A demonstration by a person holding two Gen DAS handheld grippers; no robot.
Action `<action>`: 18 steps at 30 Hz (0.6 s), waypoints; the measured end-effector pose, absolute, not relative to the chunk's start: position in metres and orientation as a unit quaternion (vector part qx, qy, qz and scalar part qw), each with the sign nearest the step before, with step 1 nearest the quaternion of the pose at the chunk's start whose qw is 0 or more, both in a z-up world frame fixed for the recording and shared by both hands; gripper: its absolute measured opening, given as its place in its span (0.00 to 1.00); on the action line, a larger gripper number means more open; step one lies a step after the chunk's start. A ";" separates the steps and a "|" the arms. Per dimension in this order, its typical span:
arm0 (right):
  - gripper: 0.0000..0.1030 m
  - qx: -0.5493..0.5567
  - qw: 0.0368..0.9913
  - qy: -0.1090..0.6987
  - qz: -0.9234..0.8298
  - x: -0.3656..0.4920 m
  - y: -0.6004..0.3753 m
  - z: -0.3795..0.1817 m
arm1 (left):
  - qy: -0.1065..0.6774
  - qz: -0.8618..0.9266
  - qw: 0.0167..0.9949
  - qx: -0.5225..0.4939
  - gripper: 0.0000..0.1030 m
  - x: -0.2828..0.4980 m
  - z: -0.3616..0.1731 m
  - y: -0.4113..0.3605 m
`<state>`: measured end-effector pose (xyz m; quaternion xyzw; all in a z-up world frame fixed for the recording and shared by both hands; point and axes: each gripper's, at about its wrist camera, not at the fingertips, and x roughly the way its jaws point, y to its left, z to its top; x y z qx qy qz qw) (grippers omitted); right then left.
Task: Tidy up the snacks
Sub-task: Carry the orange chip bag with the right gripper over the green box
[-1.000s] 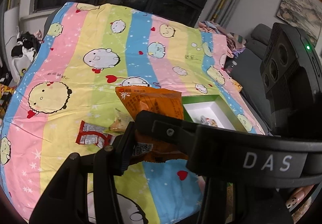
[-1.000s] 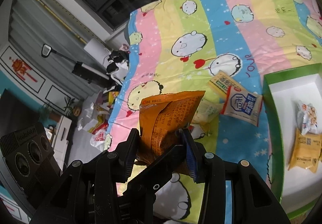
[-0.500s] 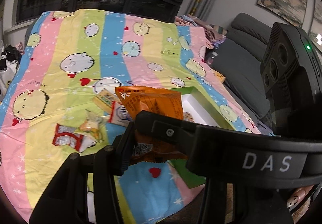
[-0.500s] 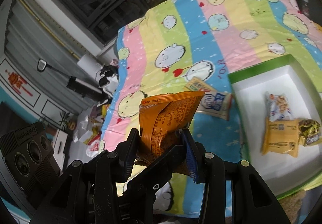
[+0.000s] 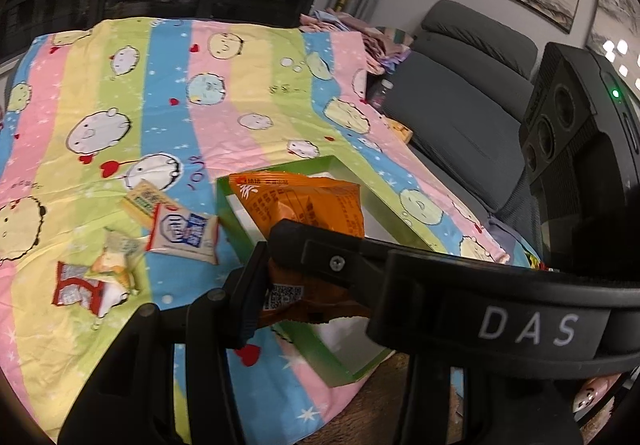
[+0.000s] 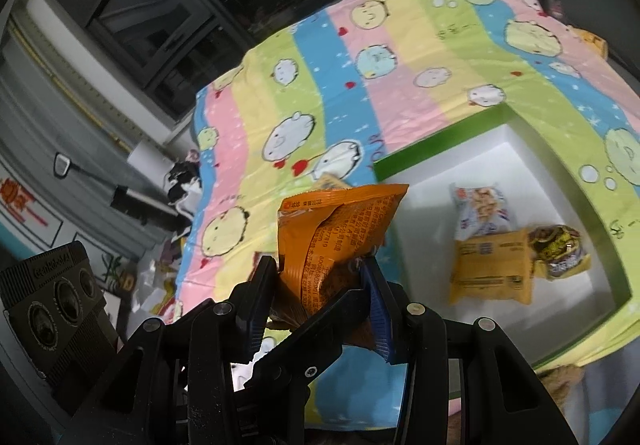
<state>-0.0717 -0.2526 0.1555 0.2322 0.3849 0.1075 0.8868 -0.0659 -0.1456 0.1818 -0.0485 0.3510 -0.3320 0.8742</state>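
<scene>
The tabletop (image 5: 168, 85) wears a stripy cloth with cartoon faces. A green box (image 5: 320, 349) sits on it. Beside the box lie a blue-and-white packet (image 5: 182, 231), a yellow packet (image 5: 140, 201) and a red packet (image 5: 80, 287).

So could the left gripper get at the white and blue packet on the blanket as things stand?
Probably not yet. The left gripper is shut on the orange bag, which the right gripper also holds. The white and blue packet lies uncovered on the blanket, so only that bag stands in the way.
</scene>
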 end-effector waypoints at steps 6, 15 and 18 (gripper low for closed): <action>0.45 0.254 0.881 0.389 0.085 -0.072 -0.278 0.145 | 0.368 -0.349 0.861 -0.036 0.45 -0.060 0.173 -0.170; 0.45 0.274 0.876 0.392 0.062 -0.072 -0.302 0.132 | 0.384 -0.369 0.846 -0.024 0.45 -0.052 0.160 -0.196; 0.45 0.280 0.874 0.393 0.056 -0.071 -0.310 0.127 | 0.389 -0.374 0.842 -0.019 0.45 -0.049 0.156 -0.203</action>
